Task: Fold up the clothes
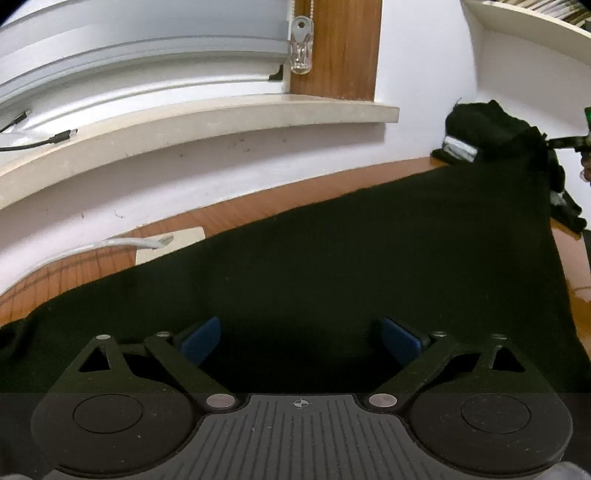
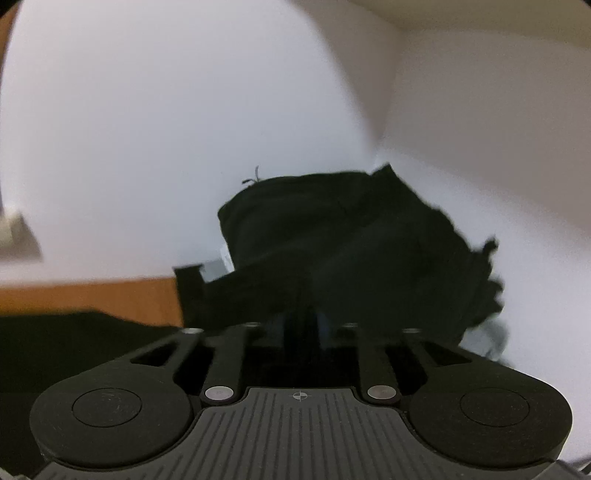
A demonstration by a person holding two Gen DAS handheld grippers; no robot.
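Note:
A black garment (image 1: 351,258) lies spread flat on the wooden table (image 1: 258,203). My left gripper (image 1: 301,339) hovers low over its near part, open wide, with only flat cloth below the blue pads (image 1: 201,339). A heap of black clothes (image 1: 487,129) sits at the back right against the wall. In the blurred right wrist view this heap (image 2: 351,240) fills the middle. My right gripper (image 2: 303,325) points at it with its jaws narrow. Dark cloth hangs down to the fingertips and hides them, so a grip cannot be made out. The flat garment (image 2: 74,339) shows at lower left.
A stone window sill (image 1: 221,122) with a black cable (image 1: 55,138) runs along the back wall. A white cable (image 1: 122,243) and a beige card (image 1: 184,240) lie on the table's far left. A white shelf (image 1: 535,26) hangs at the top right.

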